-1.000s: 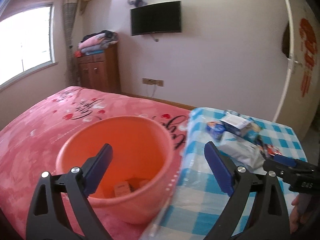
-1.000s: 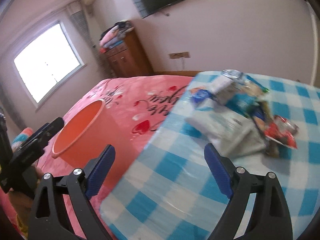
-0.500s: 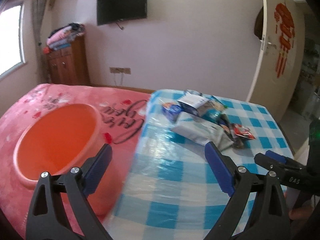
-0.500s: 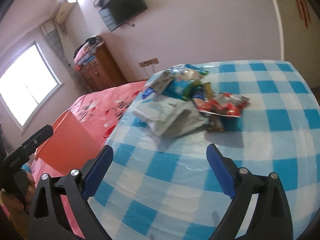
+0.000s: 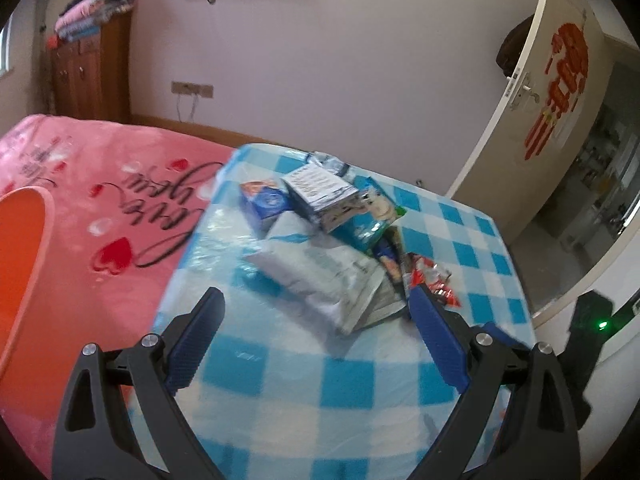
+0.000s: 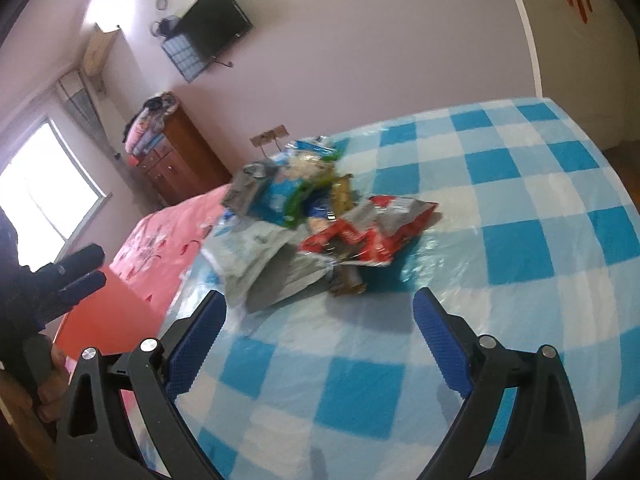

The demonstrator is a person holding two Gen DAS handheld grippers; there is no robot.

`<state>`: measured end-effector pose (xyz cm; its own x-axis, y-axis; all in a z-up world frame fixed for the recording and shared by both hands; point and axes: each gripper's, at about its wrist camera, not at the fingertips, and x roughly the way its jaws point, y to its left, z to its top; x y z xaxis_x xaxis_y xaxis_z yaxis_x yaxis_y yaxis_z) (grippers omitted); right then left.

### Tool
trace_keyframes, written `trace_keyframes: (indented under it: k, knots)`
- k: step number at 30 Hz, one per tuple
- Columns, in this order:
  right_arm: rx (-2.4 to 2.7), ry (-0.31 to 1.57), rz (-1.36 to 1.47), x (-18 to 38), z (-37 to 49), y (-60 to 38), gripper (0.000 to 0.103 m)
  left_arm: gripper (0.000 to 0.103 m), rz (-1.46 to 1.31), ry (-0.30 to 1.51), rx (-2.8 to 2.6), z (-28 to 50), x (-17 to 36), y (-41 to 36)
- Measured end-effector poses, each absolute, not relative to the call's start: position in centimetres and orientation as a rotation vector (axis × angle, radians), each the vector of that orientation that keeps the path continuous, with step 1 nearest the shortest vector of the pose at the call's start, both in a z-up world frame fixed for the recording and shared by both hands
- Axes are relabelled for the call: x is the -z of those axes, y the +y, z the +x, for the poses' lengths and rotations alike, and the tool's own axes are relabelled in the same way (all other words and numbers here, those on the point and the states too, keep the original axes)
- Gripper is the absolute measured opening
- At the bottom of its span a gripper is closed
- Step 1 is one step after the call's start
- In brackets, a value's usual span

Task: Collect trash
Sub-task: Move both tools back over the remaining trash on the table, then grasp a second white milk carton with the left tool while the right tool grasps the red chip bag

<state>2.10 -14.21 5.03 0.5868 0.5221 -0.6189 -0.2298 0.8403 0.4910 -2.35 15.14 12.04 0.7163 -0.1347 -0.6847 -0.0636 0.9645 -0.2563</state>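
Note:
A heap of trash lies on the blue-checked table [image 5: 320, 380] [image 6: 520, 240]: a grey-white plastic bag [image 5: 320, 276] [image 6: 264, 268], a blue carton [image 5: 264, 200], a silver printed box [image 5: 320, 192], a teal packet [image 5: 372, 220] and a red snack wrapper [image 5: 430, 280] [image 6: 372, 228]. My left gripper [image 5: 316, 332] is open, just short of the grey bag. My right gripper [image 6: 320, 336] is open too, hovering over the table in front of the heap. An orange bucket [image 5: 20, 272] [image 6: 104, 316] sits on the pink bed at the left.
The pink bedspread [image 5: 100, 184] adjoins the table's left edge. A wooden cabinet [image 5: 92, 72] and a wall TV [image 6: 212, 28] stand behind. An open white door [image 5: 532, 120] is at the right. A hand [image 6: 48, 392] holds the other gripper at the left.
Both views have swung right, away from the bucket and onto the trash heap. Both grippers have come closer to the heap and stayed open.

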Motion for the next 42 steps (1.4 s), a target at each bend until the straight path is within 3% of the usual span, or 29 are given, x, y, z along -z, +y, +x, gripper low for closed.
trace_keyframes:
  k: [15, 26, 28, 29, 42]
  knots:
    - [-0.500, 0.917, 0.556, -2.7, 8.7, -16.5, 0.093, 0.094, -0.405, 0.926, 0.044, 13.5, -9.7, 14.6]
    - [-0.483, 0.909, 0.506, -2.2, 9.3, -16.3, 0.093, 0.093, -0.491, 1.049, -0.007, 19.5, -6.0, 15.3]
    - [-0.479, 0.904, 0.517, -2.2, 9.3, -16.6, 0.093, 0.083, -0.482, 1.067, -0.024, 20.1, -5.5, 15.3]
    - [-0.475, 0.902, 0.523, -2.1, 9.3, -16.9, 0.093, 0.070, -0.479, 1.086, -0.035, 20.3, -5.1, 15.3]
    - [-0.441, 0.883, 0.518, -2.1, 9.1, -17.9, 0.093, 0.065, -0.366, 1.115, 0.016, 16.8, -4.2, 12.3]
